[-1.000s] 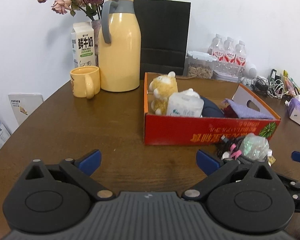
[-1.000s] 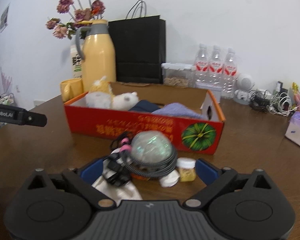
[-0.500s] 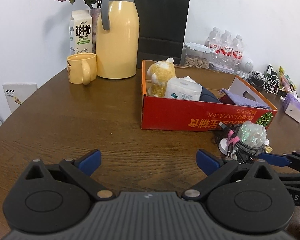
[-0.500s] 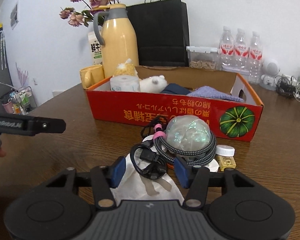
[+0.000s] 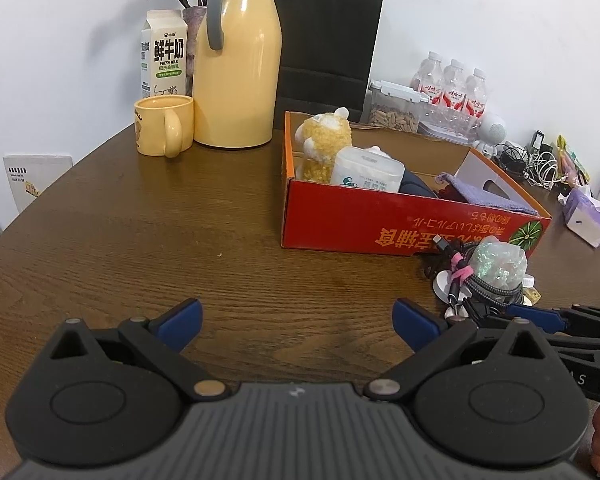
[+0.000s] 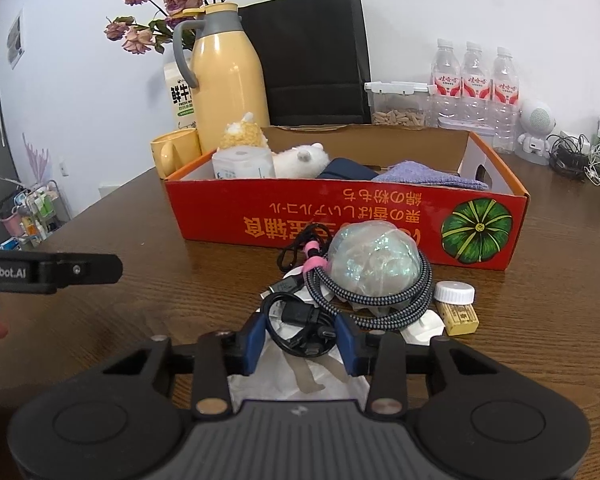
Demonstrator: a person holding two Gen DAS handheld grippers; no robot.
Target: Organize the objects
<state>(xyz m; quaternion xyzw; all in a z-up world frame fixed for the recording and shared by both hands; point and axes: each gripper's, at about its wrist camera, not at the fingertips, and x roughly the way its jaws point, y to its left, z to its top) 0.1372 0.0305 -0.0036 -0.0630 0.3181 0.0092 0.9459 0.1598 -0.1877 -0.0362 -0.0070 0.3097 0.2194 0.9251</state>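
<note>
A pile lies in front of the red cardboard box (image 6: 340,220): a shimmering wrapped ball (image 6: 374,260), a braided cable (image 6: 384,304) with a pink tie, and a coiled black cable (image 6: 300,326) on a white bag (image 6: 300,380). My right gripper (image 6: 300,338) is closing its jaws on the black cable, and both blue pads touch the coil's sides. Left of the pile, my left gripper (image 5: 296,316) stands open above bare table with nothing between its fingers. In the left wrist view the right gripper (image 5: 540,318) reaches into the pile (image 5: 488,280) from the right.
The box holds plush toys (image 6: 296,158), a tissue pack (image 6: 242,164) and a purple cloth (image 6: 424,176). A white-capped bottle (image 6: 454,292) and a yellow packet (image 6: 458,316) lie beside the pile. Behind stand a yellow jug (image 5: 236,68), mug (image 5: 162,126), milk carton (image 5: 164,56), black bag (image 5: 324,44) and water bottles (image 6: 474,84).
The right gripper's jaws have narrowed from wide apart to around the black cable coil, and the gripper has edged in towards the pile. The left gripper stays open in about the same place.
</note>
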